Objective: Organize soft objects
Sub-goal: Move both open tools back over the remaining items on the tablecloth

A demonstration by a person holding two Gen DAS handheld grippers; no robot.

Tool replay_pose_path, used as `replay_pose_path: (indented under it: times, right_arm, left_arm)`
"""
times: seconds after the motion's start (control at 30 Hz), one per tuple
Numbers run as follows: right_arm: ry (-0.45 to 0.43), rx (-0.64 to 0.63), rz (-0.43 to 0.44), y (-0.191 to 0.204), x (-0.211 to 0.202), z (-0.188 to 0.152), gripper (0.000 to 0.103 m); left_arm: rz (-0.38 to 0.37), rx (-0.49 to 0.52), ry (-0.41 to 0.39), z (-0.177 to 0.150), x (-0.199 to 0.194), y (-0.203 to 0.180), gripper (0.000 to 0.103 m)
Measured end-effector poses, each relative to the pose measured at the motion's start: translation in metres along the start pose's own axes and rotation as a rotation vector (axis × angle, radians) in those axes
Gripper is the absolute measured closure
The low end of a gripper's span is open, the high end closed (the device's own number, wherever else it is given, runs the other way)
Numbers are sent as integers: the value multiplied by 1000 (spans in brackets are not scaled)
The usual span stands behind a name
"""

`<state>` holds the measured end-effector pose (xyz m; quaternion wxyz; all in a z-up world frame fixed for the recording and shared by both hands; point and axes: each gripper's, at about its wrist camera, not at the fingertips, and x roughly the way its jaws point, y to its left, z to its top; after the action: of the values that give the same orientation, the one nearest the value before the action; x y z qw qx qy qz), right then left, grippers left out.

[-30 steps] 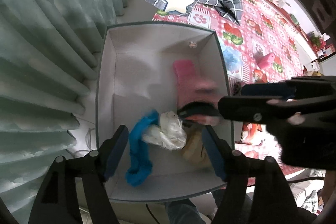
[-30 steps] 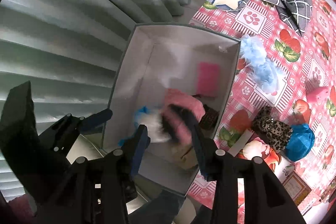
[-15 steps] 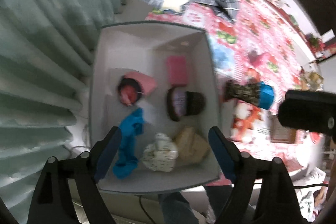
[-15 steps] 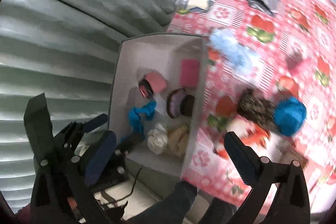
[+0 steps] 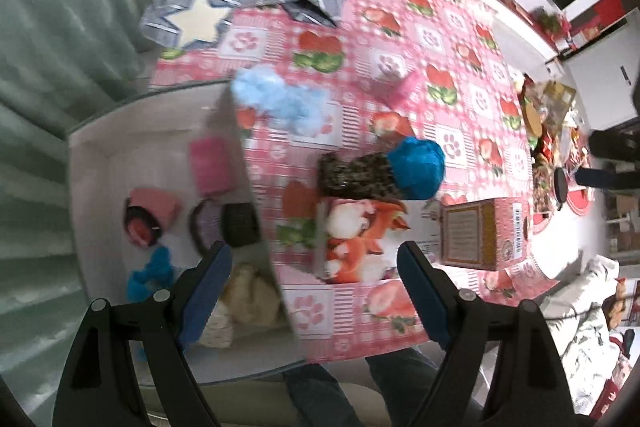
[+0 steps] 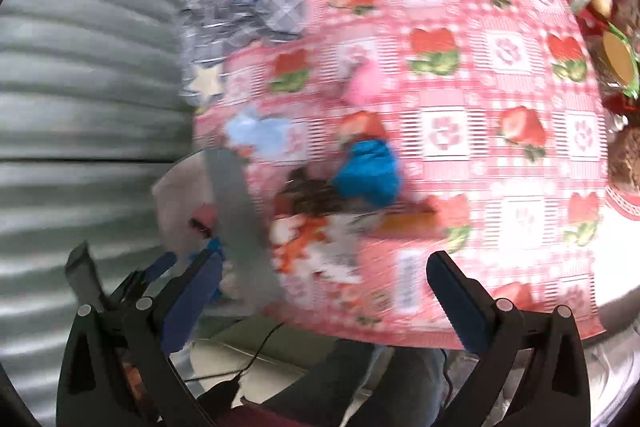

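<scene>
Pink strawberry-print tablecloth (image 5: 452, 67) over the table, pleated curtain (image 5: 60, 67) behind, white box (image 5: 96, 155) at the table's edge. Left gripper (image 5: 314, 281) with jaws spread wide, nothing between the pads; straddled the box's near wall, box contents ahead and to the left of the jaws. Right gripper (image 6: 322, 287) likewise stood fully wide and empty, view badly smeared. Counted in the box: one pink roll (image 5: 210, 167), one pink-and-dark bundle (image 5: 148, 215), one dark roll (image 5: 224, 227), one blue piece (image 5: 150, 273), one cream piece (image 5: 248, 295) — five, possibly more hidden under the left finger. Counted loose on the cloth, ahead of the left jaws: one pale-blue fluff (image 5: 280, 103), one small pink piece (image 5: 404, 89), one leopard-print roll (image 5: 356, 175) touching one bright-blue ball (image 5: 418, 169) — four. Also one printed packet (image 5: 352, 239) just ahead between the jaws, one carton (image 5: 480, 235) to the right. Probably all light, squashy, unbreakable; likely to sag or unroll if pinched at an edge, so best taken across the thick middle. Leopard roll and blue ball maybe best lifted separately.
</scene>
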<state>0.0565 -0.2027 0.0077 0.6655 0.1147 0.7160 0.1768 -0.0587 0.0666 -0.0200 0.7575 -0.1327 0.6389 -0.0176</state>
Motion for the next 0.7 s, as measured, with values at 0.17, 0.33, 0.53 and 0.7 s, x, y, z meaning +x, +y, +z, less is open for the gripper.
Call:
replay_pose_path:
  times: [0.17,0.33,0.53,0.7]
  right_arm:
    - [167,-39,-86,-30,57,46,0]
    - [325,-93,-52,-44,121,75,0]
    - [463,-153,-26,-32,190,101,0]
    - [578,-213,-34,-23,235,106,0]
  left_arm:
    - [15,34,54,9,21,-25,16]
    - [51,21,96,20,39,-33,16]
    - [88,-56,143,32,60,-28,16]
    - [119,-83,193,47,84,-31,16]
